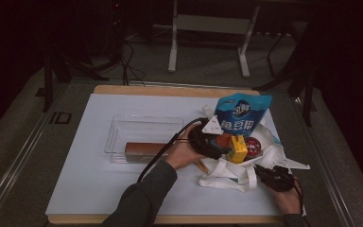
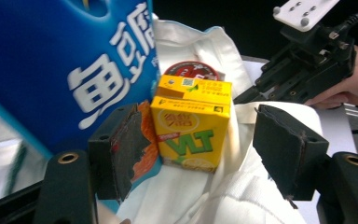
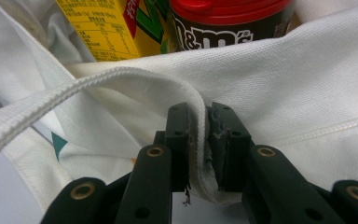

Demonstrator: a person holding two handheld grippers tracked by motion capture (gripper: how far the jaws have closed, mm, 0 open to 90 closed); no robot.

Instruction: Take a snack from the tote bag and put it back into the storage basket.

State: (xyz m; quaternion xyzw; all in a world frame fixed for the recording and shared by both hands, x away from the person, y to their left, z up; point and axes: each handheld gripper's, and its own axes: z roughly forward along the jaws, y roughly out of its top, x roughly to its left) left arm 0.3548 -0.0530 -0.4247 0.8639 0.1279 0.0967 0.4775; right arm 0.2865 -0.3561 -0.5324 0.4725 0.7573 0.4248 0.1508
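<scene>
Starting at the left of the high view, a clear plastic tray sits on the white table, and a brown box lies along the tray's near edge. Just right of the tray, the person's left hand holds the left gripper at the mouth of a white cloth bag that lies open on the table's right half. In the left gripper view its jaws stand apart, with nothing pressed between the pads. A yellow drink carton stands between them and a little beyond, upright in the bag and clear of both pads. An orange packet sits against the left pad, beside the carton. A large blue pouch with white lettering leans over the carton's left side, and in the high view this pouch rises from the far end of the bag. Behind the carton is a round candy tub with a red lid.

Farther right, near the table's front corner, the right hand holds the right gripper at the bag's near edge. In the right gripper view its jaws are clamped on the bag's white strap, which loops up and away to the left. The carton and the candy tub stand just beyond the bag's rim.
</scene>
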